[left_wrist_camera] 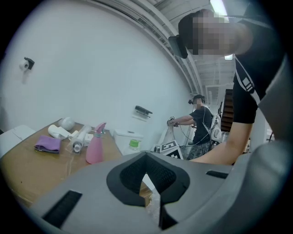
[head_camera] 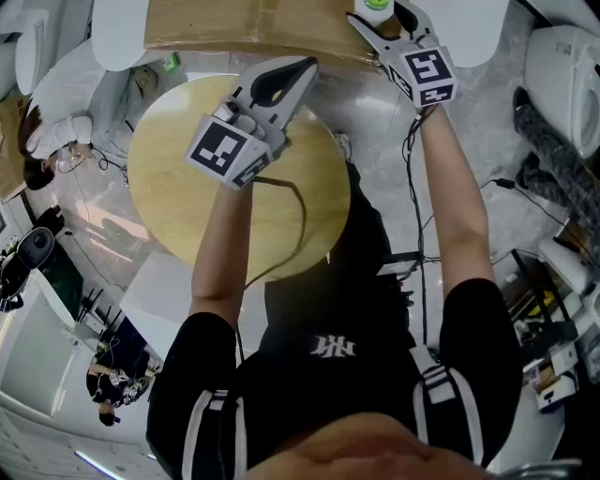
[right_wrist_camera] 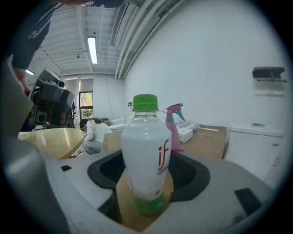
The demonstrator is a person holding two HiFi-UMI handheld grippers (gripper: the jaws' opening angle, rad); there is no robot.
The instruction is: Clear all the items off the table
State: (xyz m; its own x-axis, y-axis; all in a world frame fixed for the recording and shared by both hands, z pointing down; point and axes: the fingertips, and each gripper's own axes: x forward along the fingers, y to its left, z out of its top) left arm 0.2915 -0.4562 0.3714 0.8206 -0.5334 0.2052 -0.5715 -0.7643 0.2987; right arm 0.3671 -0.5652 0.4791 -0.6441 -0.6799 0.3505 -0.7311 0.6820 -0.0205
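Observation:
A white drink bottle (right_wrist_camera: 145,155) with a green cap (head_camera: 377,5) stands upright between the jaws of my right gripper (right_wrist_camera: 146,196), low over a brown cardboard surface (head_camera: 234,23). The jaws sit against its lower sides. In the head view the right gripper (head_camera: 384,14) is at the top edge, beyond the round wooden table (head_camera: 169,187). My left gripper (head_camera: 291,75) hovers over the table's far part, its jaws together with nothing between them (left_wrist_camera: 149,196). On the cardboard lie a pink spray bottle (left_wrist_camera: 94,145), a purple cloth (left_wrist_camera: 48,144) and several white items (left_wrist_camera: 59,132).
The pink spray bottle (right_wrist_camera: 173,128) and a white box (right_wrist_camera: 185,134) stand just behind the held bottle. White toilets (head_camera: 562,75) ring the area. A person (head_camera: 56,122) crouches at the left and another (left_wrist_camera: 201,123) stands further off. Cables trail from both grippers.

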